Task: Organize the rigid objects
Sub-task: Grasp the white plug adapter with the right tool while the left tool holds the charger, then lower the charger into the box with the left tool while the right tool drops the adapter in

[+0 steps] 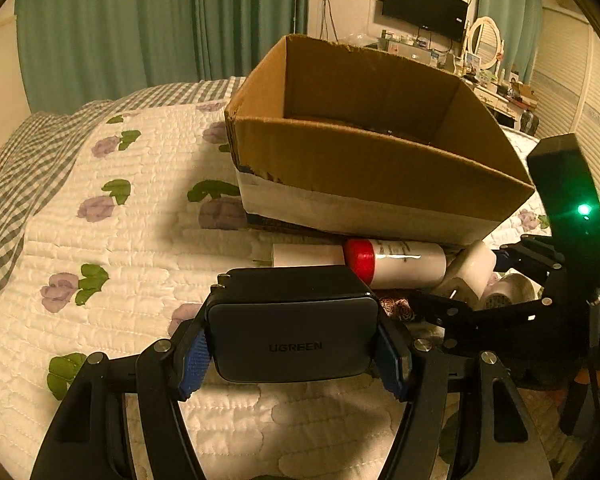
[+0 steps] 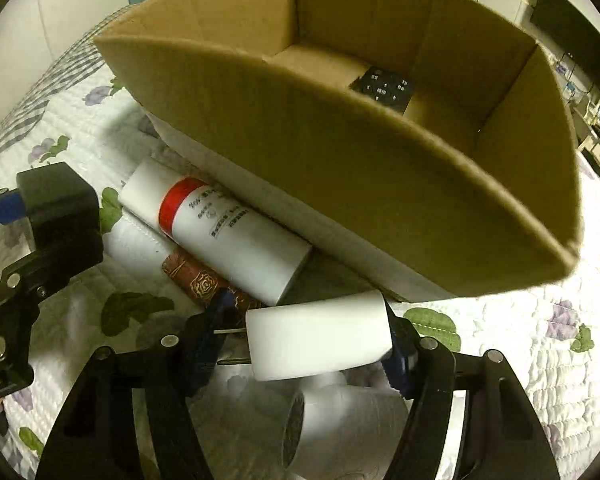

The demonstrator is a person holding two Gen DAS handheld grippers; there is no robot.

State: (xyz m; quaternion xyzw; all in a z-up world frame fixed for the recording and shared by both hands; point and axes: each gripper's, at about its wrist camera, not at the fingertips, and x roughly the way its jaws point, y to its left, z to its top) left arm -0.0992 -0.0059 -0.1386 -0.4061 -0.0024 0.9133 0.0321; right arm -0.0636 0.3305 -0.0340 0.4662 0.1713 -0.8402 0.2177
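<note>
My left gripper [image 1: 294, 350] is shut on a black UGREEN charger [image 1: 292, 336], held above the quilt in front of an open cardboard box [image 1: 380, 168]. It also shows in the right wrist view [image 2: 60, 208]. My right gripper [image 2: 304, 340] is shut on a white plug adapter [image 2: 320, 334], prongs pointing left, just below the box [image 2: 340, 152]. A white bottle with a red band [image 2: 228, 236] [image 1: 396, 266] lies against the box's front. A black remote [image 2: 384, 88] lies inside the box.
A white hair dryer [image 2: 340, 428] lies under my right gripper. A brown patterned case [image 2: 204, 284] and a white tube [image 2: 136, 240] lie beside the bottle. The flowered quilt [image 1: 120, 248] spreads left. A dresser [image 1: 496, 92] and TV [image 1: 424, 6] stand behind.
</note>
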